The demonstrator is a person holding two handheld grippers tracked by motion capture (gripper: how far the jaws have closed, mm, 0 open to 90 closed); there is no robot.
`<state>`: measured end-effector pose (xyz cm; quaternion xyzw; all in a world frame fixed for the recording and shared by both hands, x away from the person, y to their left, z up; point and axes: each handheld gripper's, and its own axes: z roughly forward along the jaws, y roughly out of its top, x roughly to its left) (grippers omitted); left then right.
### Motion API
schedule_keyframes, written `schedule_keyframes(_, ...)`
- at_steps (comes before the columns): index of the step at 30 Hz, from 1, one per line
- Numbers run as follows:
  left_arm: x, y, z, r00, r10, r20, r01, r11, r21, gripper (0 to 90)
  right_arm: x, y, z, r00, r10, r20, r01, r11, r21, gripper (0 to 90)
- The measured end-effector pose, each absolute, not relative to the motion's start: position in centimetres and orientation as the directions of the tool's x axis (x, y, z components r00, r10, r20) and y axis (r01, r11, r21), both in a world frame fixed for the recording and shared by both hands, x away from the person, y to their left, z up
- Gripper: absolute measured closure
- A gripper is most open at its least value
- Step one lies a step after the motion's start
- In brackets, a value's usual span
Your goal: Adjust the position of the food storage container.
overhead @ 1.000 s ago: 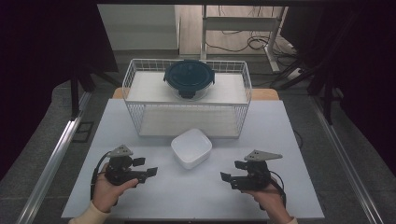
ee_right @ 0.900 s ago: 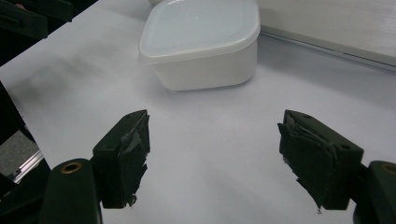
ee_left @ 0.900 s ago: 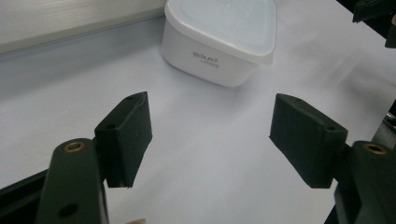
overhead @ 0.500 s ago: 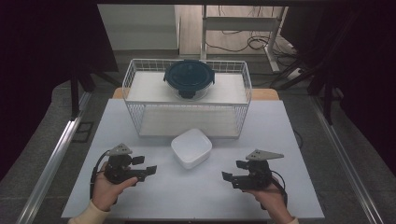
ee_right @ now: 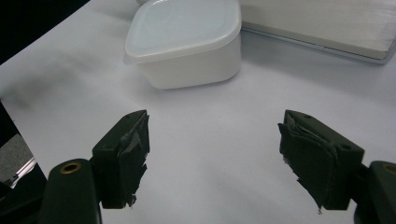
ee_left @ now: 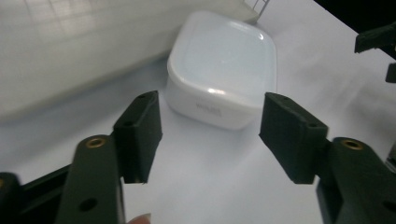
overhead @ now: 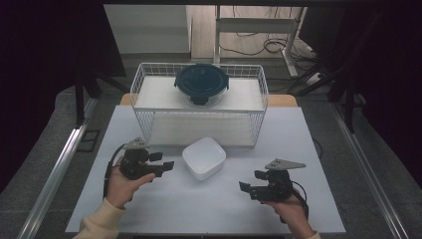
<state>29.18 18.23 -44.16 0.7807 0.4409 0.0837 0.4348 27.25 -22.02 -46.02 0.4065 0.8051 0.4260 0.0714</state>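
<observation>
Left gripper [overhead: 160,166] now nearer white container [overhead: 204,158], embossed mark unreadable.

You are working in dim, bluish light with dark edges all around, a small bright spot is shining on the white box [ee_left: 223,70], and the basket behind it is looking blurry.

We take this for a laboratory recording station: a white-topped table [overhead: 164,204] stands between dark curtains [overhead: 45,64], with a metal rail [overhead: 54,174] on the grey floor, loose cables [overhead: 268,45] behind a desk frame [overhead: 259,25], and a staged wire basket [overhead: 149,79].
</observation>
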Motion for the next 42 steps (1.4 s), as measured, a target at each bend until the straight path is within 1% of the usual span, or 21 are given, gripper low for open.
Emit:
schedule_keyframes(3, 30.8, 17.5, -43.6, 0.612, 0.758, -0.224, 0.611, -0.274, 0.743, 49.3, 27.4, -22.2, -46.2, -0.655, 0.719, 0.233, 0.598, 0.305, 0.741, 24.2)
schedule_keyframes(8, 34.1, 16.5, -44.0, 0.599, 0.781, -0.176, 0.629, -0.323, 0.707, 71.0, 27.5, -22.4, -46.1, -0.654, 0.719, 0.236, 0.600, 0.302, 0.741, 24.2)
schedule_keyframes(9, 34.8, 16.4, -44.3, 0.599, 0.784, -0.167, 0.632, -0.333, 0.700, 74.0, 27.4, -22.4, -46.1, -0.653, 0.719, 0.237, 0.600, 0.301, 0.741, 24.2)
schedule_keyframes(11, 35.9, 16.0, -45.0, 0.590, 0.787, -0.184, 0.652, -0.329, 0.683, 80.1, 27.4, -22.5, -46.0, -0.653, 0.720, 0.234, 0.599, 0.302, 0.742, 24.2)
schedule_keyframes(14, 37.3, 15.6, -45.7, 0.597, 0.781, -0.183, 0.663, -0.352, 0.661, 86.3, 27.5, -22.6, -46.0, -0.651, 0.721, 0.238, 0.600, 0.297, 0.743, 24.2)
schedule_keyframes(18, 38.4, 14.8, -46.3, 0.599, 0.782, -0.169, 0.666, -0.370, 0.648, 89.2, 27.6, -22.7, -46.2, -0.646, 0.724, 0.240, 0.606, 0.296, 0.739, 24.2)
schedule_keyframes(19, 38.6, 14.6, -46.5, 0.598, 0.784, -0.165, 0.668, -0.375, 0.643, 89.4, 27.6, -22.7, -46.3, -0.646, 0.725, 0.239, 0.606, 0.298, 0.737, 24.2)
schedule_keyframes(20, 38.8, 14.5, -46.7, 0.603, 0.785, -0.140, 0.663, -0.396, 0.635, 89.5, 27.7, -22.8, -46.3, -0.646, 0.725, 0.238, 0.607, 0.299, 0.736, 24.2)
schedule_keyframes(22, 38.9, 14.1, -47.1, 0.597, 0.788, -0.147, 0.671, -0.390, 0.631, 89.7, 27.7, -22.8, -46.3, -0.645, 0.726, 0.239, 0.608, 0.298, 0.736, 24.2)
schedule_keyframes(25, 39.1, 13.6, -47.5, 0.623, 0.771, -0.130, 0.656, -0.425, 0.624, 89.8, 27.7, -22.9, -46.3, -0.645, 0.726, 0.239, 0.607, 0.296, 0.738, 24.2)
schedule_keyframes(28, 39.4, 13.4, -47.8, 0.624, 0.772, -0.121, 0.658, -0.436, 0.614, 89.8, 27.7, -22.9, -46.3, -0.644, 0.727, 0.238, 0.607, 0.296, 0.737, 24.2)
schedule_keyframes(37, 39.8, 12.8, -48.3, 0.635, 0.759, -0.140, 0.660, -0.440, 0.609, 90.0, 27.8, -23.0, -46.5, -0.641, 0.729, 0.241, 0.609, 0.292, 0.737, 23.9)
schedule_keyframes(42, 39.7, 12.8, -48.2, 0.650, 0.748, -0.134, 0.653, -0.459, 0.602, 90.0, 27.8, -23.1, -46.4, -0.640, 0.729, 0.242, 0.609, 0.289, 0.738, 23.9)
